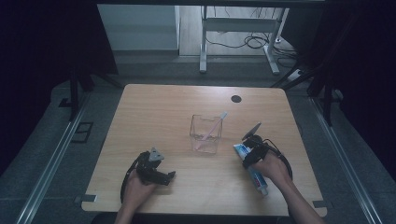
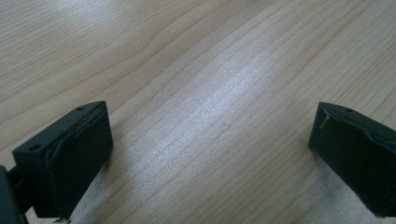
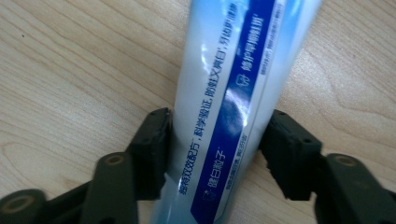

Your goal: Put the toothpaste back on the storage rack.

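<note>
We've got the toothpaste tube (image 1: 252,169) lying flat on the wooden table (image 1: 154,107), just right of and a bit nearer us than the clear plastic cup (image 1: 205,136), w/ its cap end toward us. Our right gripper (image 3: 215,140) straddles the tube, both pads against its sides in the right gripper view, so we read it as clamped on the tube. Our left gripper (image 1: 164,177) rests on the table left of the cup & nearer us, jaws wide apart w/ nothing but bare wood between them; a pink toothbrush (image 1: 211,129) leans inside the cup.
</note>
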Available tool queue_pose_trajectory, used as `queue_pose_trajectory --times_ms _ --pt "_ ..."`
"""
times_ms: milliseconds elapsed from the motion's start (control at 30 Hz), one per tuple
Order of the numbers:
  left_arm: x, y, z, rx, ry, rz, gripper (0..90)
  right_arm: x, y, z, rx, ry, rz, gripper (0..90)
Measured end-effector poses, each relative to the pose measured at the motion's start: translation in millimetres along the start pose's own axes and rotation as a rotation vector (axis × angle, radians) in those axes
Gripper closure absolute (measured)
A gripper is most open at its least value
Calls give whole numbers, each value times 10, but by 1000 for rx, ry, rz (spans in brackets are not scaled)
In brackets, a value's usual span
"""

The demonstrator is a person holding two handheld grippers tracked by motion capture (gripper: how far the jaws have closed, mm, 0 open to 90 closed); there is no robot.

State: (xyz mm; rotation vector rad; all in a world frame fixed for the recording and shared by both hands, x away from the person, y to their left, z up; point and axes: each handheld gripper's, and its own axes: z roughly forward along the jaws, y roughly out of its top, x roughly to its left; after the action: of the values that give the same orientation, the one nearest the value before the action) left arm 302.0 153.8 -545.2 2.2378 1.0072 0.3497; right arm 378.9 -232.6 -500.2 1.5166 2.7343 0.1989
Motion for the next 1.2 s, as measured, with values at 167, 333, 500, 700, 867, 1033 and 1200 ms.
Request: queue_pose_trajectory --times_ms 167,333,500,700,867,1033,1200 --pt "0 0 0 0 0 0 0 -59 -21 -38 -11 47 6 602" --pt "1 0 -1 1 -1 0 0 -69 -52 -78 -30 65 6 673" --pt "1 1 -1 1 -1 0 0 -78 -83 -102 -49 75 -15 697" --pt "0 1 -1 1 -1 0 0 -76 -116 -137 -62 61 -44 707" --pt "0 1 -1 1 -1 0 0 -63 -146 -194 -91 61 -68 710" --pt "0 1 -1 1 -1 0 0 -48 -175 -275 -125 63 -90 712" --pt "1 1 -1 1 -1 0 0 -35 -213 -363 -170 62 -111 714"
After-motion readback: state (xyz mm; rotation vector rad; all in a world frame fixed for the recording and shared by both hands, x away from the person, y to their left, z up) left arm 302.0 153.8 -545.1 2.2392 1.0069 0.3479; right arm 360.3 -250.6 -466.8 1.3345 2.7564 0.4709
